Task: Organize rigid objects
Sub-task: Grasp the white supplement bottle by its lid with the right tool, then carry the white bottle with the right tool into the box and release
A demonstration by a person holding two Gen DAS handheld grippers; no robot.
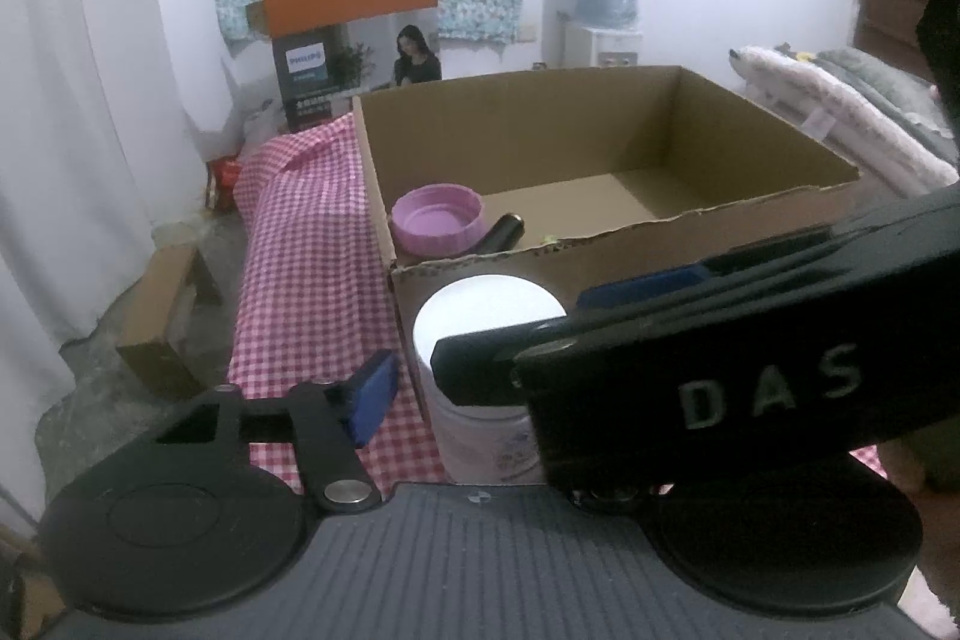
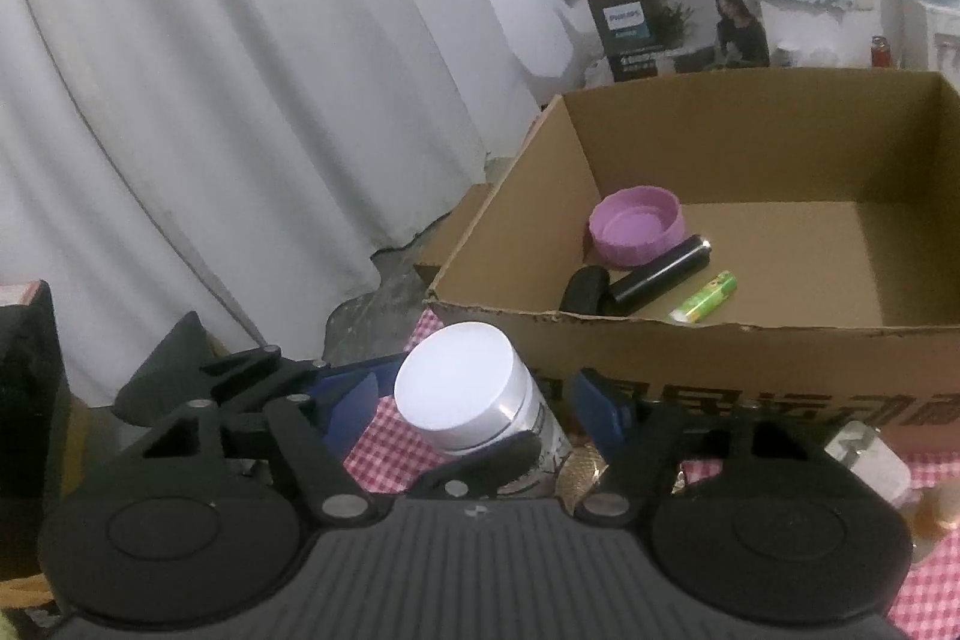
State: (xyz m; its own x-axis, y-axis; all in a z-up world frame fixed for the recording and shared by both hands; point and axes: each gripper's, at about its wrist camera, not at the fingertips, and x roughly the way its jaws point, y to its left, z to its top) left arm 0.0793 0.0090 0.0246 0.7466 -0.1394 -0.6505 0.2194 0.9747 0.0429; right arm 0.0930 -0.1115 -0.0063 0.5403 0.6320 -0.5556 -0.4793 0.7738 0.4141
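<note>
So far the cardboard box [image 2: 780,340] holds a purple lid [image 2: 636,226], a black cylinder [image 2: 660,277], a small black piece [image 2: 585,289] and a green lighter [image 2: 705,298], all near its front-left corner. The white-capped jar [image 2: 462,394] is not yet in; it stands on the checked cloth [image 1: 312,280] against the box's front wall. My right gripper [image 2: 474,400] straddles it, pads spread clear of its sides. My left gripper [image 1: 480,358] also brackets it, though I cannot tell if it pinches. At the cloth's right edge more small items wait, too blurred to name.

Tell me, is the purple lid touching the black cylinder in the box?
Touching. The right wrist view shows the black cylinder lying against the purple lid, no gap between them.
</note>
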